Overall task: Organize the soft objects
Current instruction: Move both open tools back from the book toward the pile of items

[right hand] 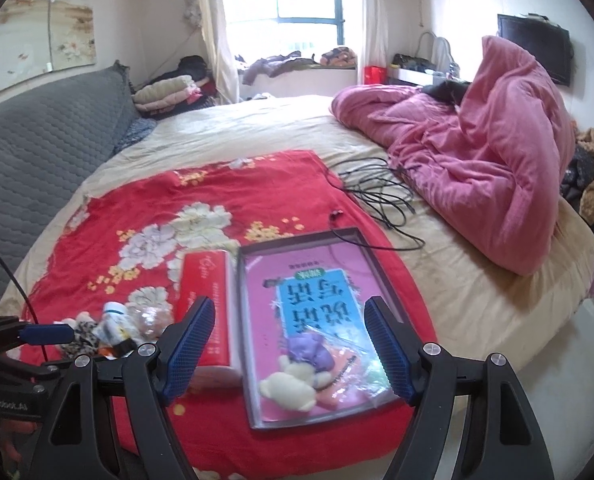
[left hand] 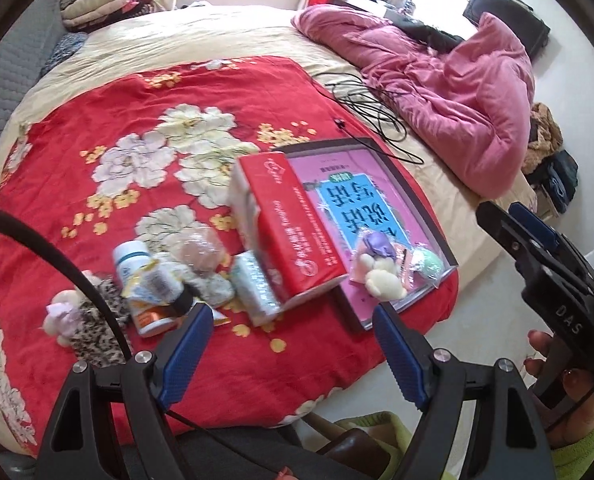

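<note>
A red flowered blanket covers the near part of the bed. On it lies a shallow pink box holding a clear bag of small plush toys, cream and purple; the same plush toys show in the left wrist view. A red tissue pack leans on the box's left edge. Left of it lie a small tissue packet, pill bottles, a leopard-print soft piece and a tiny plush. My left gripper hangs open above the blanket's near edge. My right gripper is open above the box, holding nothing.
A crumpled pink quilt fills the bed's far right. A black cable coils beside it. A grey padded headboard runs along the left. Folded clothes are stacked at the far corner. Pale floor lies right of the bed.
</note>
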The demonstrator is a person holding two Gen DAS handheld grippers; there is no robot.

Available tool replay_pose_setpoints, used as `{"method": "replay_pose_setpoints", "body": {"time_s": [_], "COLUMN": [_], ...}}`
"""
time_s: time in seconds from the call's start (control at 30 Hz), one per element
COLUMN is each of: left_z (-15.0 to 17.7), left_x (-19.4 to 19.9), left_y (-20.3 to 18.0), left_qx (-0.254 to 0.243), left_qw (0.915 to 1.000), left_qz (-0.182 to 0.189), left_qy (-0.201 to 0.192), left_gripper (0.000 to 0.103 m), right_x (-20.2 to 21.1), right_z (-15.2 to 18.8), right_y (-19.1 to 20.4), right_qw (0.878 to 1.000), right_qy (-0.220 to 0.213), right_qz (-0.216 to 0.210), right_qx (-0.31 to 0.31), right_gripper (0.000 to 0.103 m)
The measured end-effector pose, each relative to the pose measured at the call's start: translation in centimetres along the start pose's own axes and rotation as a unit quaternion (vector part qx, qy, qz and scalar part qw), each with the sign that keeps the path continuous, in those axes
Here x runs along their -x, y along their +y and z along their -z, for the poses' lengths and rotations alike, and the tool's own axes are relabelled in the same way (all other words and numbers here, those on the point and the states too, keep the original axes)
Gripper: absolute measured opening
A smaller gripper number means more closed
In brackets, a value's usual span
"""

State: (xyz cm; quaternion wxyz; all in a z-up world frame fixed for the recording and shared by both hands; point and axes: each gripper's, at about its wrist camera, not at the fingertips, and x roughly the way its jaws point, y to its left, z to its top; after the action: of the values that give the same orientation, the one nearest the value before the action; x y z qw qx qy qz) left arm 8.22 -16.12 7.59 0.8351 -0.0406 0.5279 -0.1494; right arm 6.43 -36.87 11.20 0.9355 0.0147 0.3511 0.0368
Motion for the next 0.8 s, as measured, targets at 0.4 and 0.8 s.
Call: {"method": "replay_pose_setpoints", "body": {"time_s": [0.4, 0.8], "left_z": [0.5, 0.8], "left_x": [3.9, 6.8], "left_y": [5.8, 10.0], "left_qx": [0.022, 0.064], "left_qw": [0.9987, 0.9960], "left_qz": [-0.043, -0.054], "left_qy": [-0.016, -0.034], "left_gripper": [0.081, 0.081], "right_x": [1.2, 1.8], "right_z": [-1.2, -1.4], "right_y": [5.0, 8.6], "right_qw": [0.999, 0.997], "right_qy": [-0.017, -0.022], "right_qz": [-0.027, -0.058], "right_qx": [0.028, 0.055], "right_gripper": [0.078, 0.079]}}
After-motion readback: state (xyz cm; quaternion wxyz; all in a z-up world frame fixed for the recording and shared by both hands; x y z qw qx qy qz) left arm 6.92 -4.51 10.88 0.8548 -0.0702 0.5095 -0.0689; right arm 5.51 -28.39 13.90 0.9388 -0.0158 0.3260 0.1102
